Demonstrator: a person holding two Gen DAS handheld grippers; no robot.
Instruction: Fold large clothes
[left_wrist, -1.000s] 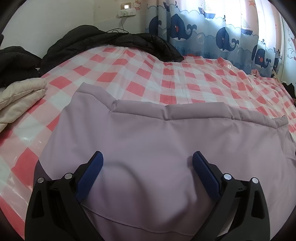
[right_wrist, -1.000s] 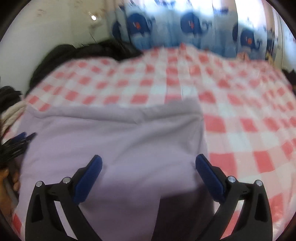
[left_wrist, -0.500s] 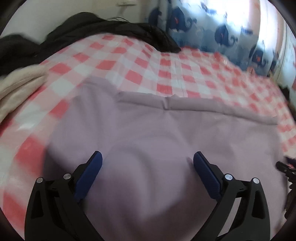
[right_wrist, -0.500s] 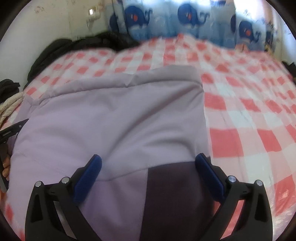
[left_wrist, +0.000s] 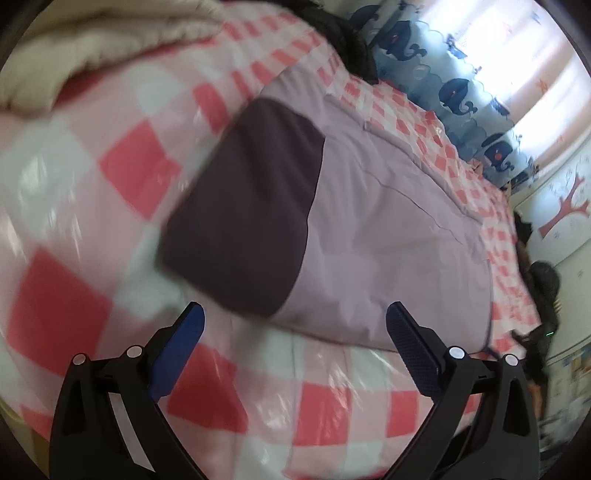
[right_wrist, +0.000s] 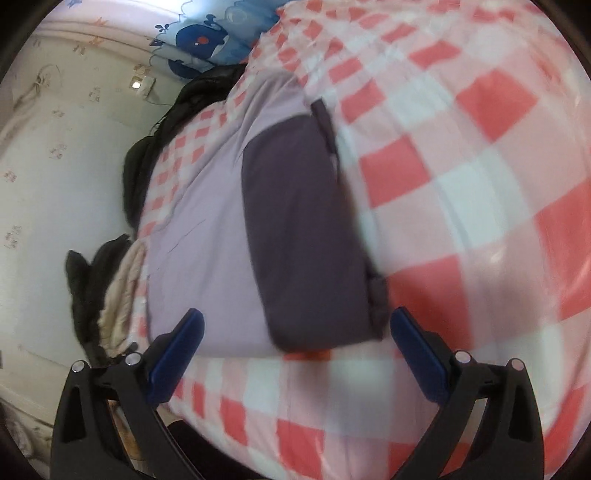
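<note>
A folded lilac padded garment (left_wrist: 388, 236) with a dark purple panel (left_wrist: 251, 206) lies flat on the red-and-white checked bed cover (left_wrist: 74, 177). In the right wrist view the same garment (right_wrist: 199, 236) shows its dark panel (right_wrist: 303, 236) nearest the gripper. My left gripper (left_wrist: 295, 332) is open and empty, just short of the garment's near edge. My right gripper (right_wrist: 297, 336) is open and empty, close to the dark panel's near end.
A cream quilted garment (left_wrist: 92, 44) lies at the upper left, and shows again (right_wrist: 118, 295) in the right wrist view. Dark clothes (right_wrist: 155, 155) are piled by the wall. A whale-print curtain (left_wrist: 461, 96) hangs behind the bed.
Both grippers have pulled back off the garment and swung to opposite ends of it, tilting the views. The dark panel now shows to the left wrist. Both stay open.
</note>
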